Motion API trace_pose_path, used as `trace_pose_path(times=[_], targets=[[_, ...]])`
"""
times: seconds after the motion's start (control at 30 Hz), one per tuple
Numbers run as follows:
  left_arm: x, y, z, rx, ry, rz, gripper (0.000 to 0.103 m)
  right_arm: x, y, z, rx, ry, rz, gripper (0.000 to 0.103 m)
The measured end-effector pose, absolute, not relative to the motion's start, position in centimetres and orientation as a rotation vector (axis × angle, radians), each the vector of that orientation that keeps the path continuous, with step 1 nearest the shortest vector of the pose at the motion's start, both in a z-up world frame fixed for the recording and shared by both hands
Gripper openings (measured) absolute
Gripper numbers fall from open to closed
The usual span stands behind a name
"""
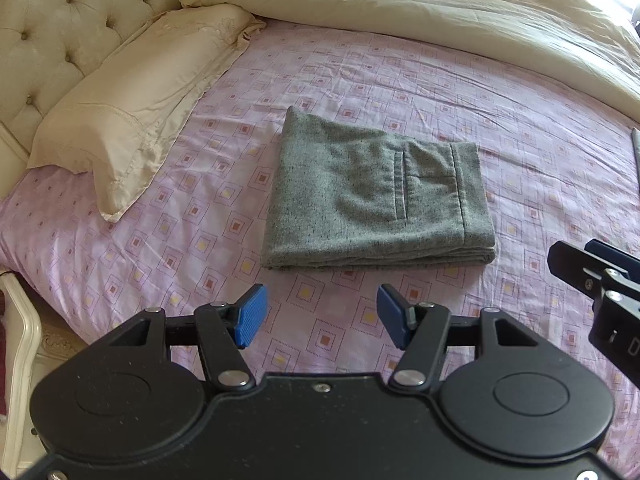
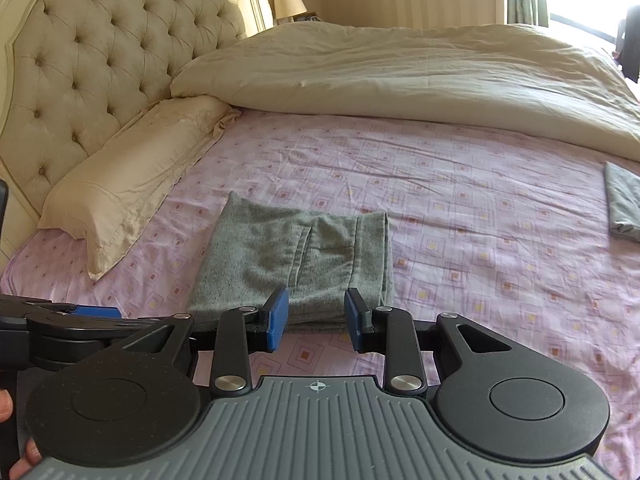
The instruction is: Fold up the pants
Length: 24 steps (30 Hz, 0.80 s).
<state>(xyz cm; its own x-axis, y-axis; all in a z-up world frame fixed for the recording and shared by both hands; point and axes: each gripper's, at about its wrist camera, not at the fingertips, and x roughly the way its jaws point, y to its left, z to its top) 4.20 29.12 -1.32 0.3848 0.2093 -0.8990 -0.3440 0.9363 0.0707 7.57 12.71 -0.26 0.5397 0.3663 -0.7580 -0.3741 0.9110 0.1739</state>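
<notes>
While both claws gape empty, grey pants (image 1: 378, 196) lie folded square, pocket up.

pants (image 1: 376, 196): grey flecked knit cloth, matt | sheet (image 1: 520, 128): thin printed cotton | headboard (image 2: 100, 52): tufted velvety upholstery

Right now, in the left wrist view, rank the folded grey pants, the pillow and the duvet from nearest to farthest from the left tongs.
1. Folded grey pants: just ahead of the open left tongs, untouched.
2. Pillow: ahead-left, against the headboard.
3. Duvet: farthest, bunched across the bed's far side.
</notes>
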Motion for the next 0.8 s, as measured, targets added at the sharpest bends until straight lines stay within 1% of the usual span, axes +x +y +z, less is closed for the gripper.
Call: trace_pose_path(times=[0.4,0.6,0.8], targets=[[0.1,29.5,-2.5,-0.159,1.173,0.419,0.065,7.0,12.6,-3.3,-0.016,0.984,0.451,0.029],[2.1,31.5,-3.2,-0.191,1.171,0.346,0.065,7.8,14.3,-3.8,-0.06,0.976,0.388,0.03],[4.9,36.0,-3.6,-0.132,1.16,0.255,0.065,9.4,18.5,-4.7,-0.052,0.98,0.309,0.03]])
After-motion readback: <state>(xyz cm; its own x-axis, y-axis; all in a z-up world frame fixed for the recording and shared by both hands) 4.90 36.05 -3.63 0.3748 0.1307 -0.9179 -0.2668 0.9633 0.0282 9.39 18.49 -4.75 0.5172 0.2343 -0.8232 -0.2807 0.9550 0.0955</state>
